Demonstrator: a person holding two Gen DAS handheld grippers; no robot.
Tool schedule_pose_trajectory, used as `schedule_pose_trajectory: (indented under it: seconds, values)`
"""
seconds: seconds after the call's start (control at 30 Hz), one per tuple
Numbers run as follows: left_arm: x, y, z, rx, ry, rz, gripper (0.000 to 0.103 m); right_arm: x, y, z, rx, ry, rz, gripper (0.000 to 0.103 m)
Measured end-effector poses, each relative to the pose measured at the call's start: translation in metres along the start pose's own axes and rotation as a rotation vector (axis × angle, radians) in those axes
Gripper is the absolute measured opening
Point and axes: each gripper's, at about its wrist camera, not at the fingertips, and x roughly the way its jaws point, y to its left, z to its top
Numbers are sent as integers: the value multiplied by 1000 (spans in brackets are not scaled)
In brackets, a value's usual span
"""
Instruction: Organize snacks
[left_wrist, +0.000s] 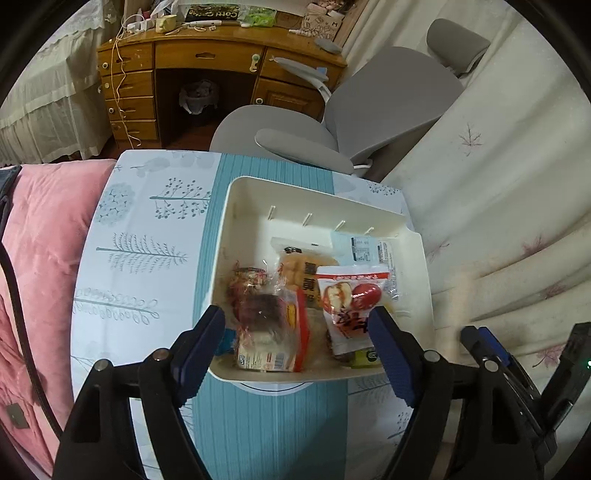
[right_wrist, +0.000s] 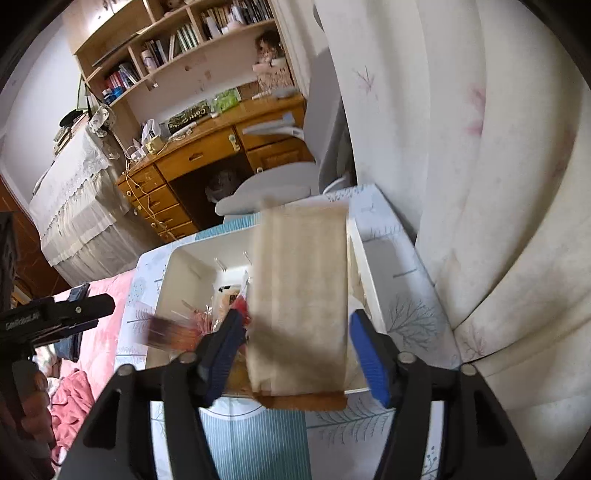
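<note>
Now we hover both grippers, left gripper (left_wrist: 297, 345) and right gripper (right_wrist: 295, 354), above the cream plastic bin (left_wrist: 424, 266) of wrapped snacks (left_wrist: 351, 306) on the tree-patterned worktop (left_wrist: 147, 258). Left jaws gape empty. Between the wide right jaws a blurred tan packet (right_wrist: 301, 299) looks loose; it may tumble outside the bin.

I see honey-brown wooden desk (left_wrist: 207, 55), grey padded office chair (left_wrist: 388, 107), pink plush blanket (left_wrist: 48, 236), tree-print tablecloth (left_wrist: 147, 258).

Each hand-held gripper (left_wrist: 297, 341) (right_wrist: 295, 354) has black arms, silver rivets, and ribbed blue pads (left_wrist: 393, 360).
</note>
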Motion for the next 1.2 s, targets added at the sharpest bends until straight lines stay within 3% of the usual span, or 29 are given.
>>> schedule_pose_trajectory:
  seconds: [0.13,0.43,0.77,0.97,1.2]
  values:
    - [7,-5,-14,-14,24,32,80,6,-9,-4,-17,31,30,77]
    - [37,1,-75,-59,177,115,80,29,-23,-37,14,172,76,83]
    - [59,-4,-147,37,361,129,80,46,-27,-126,58,397,43,87]
    - [57,9,-181,63,373,121,80,43,-27,-175,130,474,6,88]
    - [40,7,-209,115,329,93,80,1,-18,-211,186,436,-47,88]
